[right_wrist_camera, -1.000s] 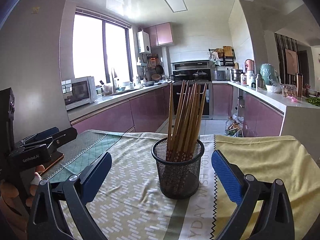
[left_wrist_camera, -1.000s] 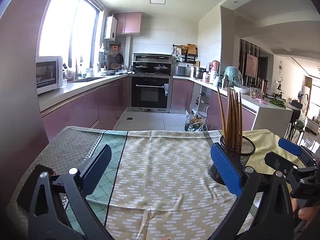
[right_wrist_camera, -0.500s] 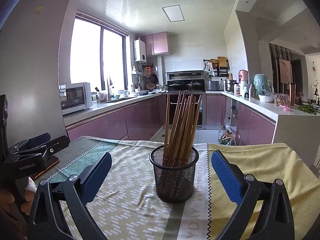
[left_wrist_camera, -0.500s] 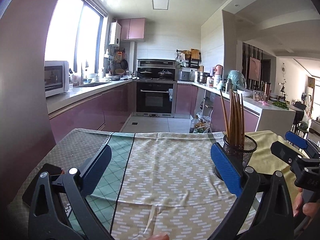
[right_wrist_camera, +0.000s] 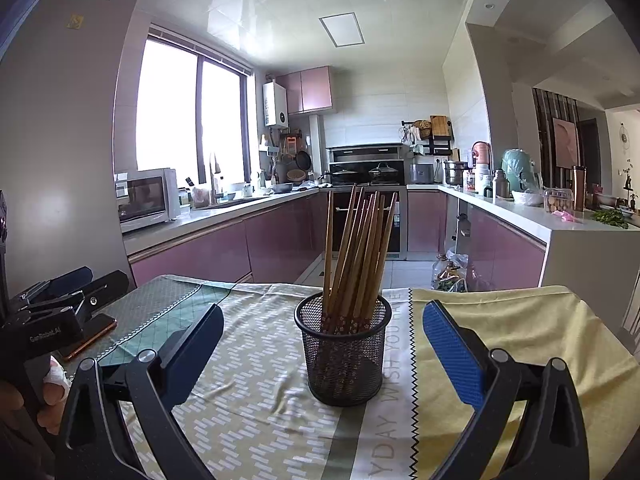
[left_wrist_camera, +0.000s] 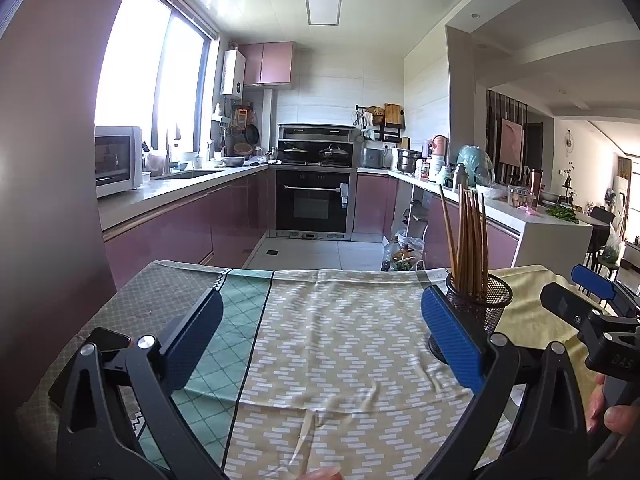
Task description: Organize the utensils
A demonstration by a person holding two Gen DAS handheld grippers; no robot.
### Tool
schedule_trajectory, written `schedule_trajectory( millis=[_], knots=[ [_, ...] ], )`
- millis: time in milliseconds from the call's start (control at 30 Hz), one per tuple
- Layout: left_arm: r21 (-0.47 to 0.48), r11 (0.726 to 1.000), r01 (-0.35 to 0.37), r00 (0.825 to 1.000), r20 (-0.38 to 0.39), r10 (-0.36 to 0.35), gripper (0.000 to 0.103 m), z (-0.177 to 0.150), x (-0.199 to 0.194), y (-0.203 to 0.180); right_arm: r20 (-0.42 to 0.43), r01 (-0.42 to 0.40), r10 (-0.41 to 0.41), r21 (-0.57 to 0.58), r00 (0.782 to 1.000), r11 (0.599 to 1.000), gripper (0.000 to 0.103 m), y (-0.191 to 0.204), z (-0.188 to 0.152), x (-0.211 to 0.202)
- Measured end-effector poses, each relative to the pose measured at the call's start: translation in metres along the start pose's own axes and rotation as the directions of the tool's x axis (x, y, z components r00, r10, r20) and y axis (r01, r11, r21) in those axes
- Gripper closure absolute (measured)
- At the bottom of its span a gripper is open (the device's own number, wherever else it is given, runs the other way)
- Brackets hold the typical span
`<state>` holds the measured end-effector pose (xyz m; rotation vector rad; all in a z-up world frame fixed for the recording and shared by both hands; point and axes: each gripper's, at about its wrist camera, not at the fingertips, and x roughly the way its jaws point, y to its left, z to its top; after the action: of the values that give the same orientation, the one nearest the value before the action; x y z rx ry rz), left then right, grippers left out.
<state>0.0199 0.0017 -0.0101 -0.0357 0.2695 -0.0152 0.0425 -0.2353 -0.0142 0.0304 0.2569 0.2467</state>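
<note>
A home kitchen. Pink-fronted cabinets run along the left, toward 10 o'clock, under a counter with a white microwave and a sink by the window. Straight ahead at 12 o'clock stands a built-in oven with lidded pots on the stove. At 2 o'clock a living area opens beyond the counter.

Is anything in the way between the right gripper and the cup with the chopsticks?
No. The right gripper is open, and only bare tablecloth lies before the cup of chopsticks.
</note>
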Motion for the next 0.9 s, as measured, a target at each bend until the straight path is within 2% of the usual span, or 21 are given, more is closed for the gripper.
schedule_trajectory(
  millis=[900],
  knots=[
    [-0.001, 1.0, -0.011, 1.0, 0.023, 0.011, 0.005, 0.0022, -0.0083, -0.0009, 0.012, 0.005, -0.005, 0.003, 1.0, 1.0, 0.006, 0.0001, 0.0031, -0.0059]
  ],
)
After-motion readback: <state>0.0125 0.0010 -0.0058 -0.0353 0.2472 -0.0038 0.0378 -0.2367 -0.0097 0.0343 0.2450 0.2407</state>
